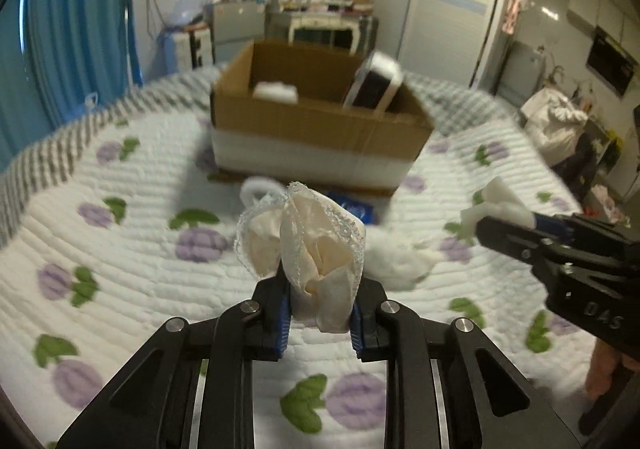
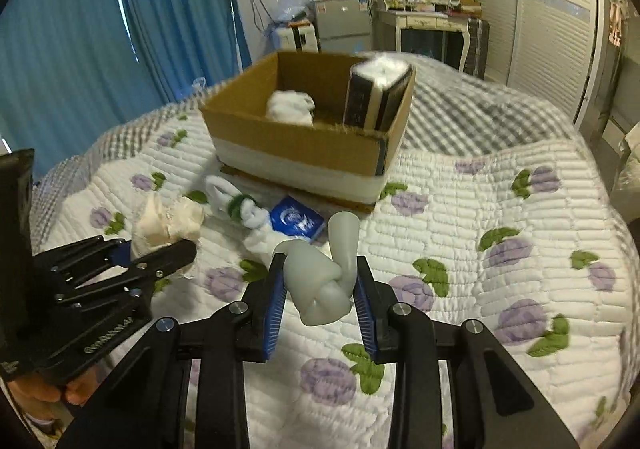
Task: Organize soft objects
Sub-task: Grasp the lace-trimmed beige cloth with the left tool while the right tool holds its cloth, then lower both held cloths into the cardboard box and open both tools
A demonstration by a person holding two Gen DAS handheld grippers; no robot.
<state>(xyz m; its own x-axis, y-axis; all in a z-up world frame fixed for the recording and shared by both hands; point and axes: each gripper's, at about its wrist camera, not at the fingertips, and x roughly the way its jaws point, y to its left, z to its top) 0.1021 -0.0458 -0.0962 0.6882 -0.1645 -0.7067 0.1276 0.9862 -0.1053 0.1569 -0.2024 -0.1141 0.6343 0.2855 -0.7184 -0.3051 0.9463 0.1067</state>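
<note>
My left gripper (image 1: 320, 313) is shut on a cream lace-trimmed cloth bundle (image 1: 308, 245), held above the quilt; it also shows in the right wrist view (image 2: 168, 225). My right gripper (image 2: 320, 301) is shut on a knotted pale grey sock (image 2: 320, 281); in the left wrist view the gripper (image 1: 480, 221) is at the right, with the sock (image 1: 500, 201) looking whitish. A cardboard box (image 1: 320, 121) stands ahead on the bed and holds a white soft item (image 2: 290, 107) and a dark book-like pack (image 2: 378, 97).
A white sock with a green band (image 2: 240, 209) and a blue packet (image 2: 296, 223) lie on the flowered quilt (image 2: 480, 269) in front of the box. Blue curtains (image 2: 120, 29) hang at the left; a dresser and wardrobe stand behind the bed.
</note>
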